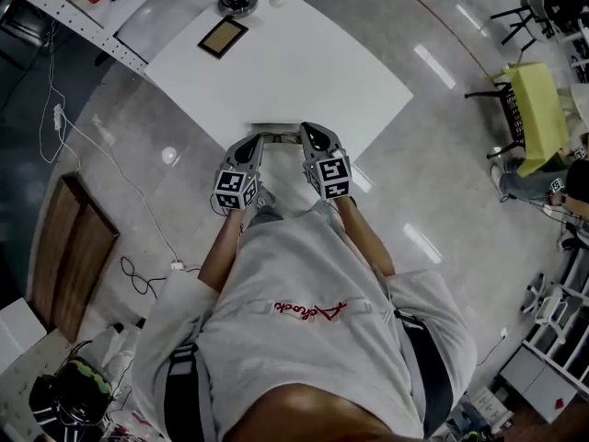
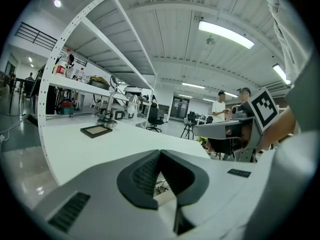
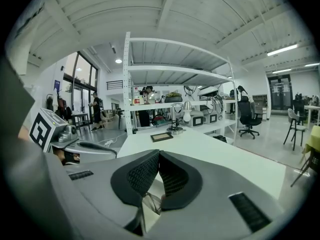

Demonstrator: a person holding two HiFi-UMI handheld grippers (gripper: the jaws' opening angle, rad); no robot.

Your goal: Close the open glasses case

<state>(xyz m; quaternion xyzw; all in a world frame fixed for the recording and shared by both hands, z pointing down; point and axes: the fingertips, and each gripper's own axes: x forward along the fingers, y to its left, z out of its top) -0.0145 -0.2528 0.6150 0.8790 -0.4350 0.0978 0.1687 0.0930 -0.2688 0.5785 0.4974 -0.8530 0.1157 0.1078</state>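
Just by right gripper (image 1: 306, 129), glasses case (image 1: 274, 129)

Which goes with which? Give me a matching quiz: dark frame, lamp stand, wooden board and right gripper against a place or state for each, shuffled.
Things:
1. dark frame
2. lamp stand
3. wooden board
4. right gripper

Place or state:
a. lying on the floor, to the left of the table
b. jaws together, held at the table's near edge
c. flat on the table, towards its far corner
d. standing at the table's far edge, beyond the frame

Pairs: 1-c, 2-d, 3-a, 4-b
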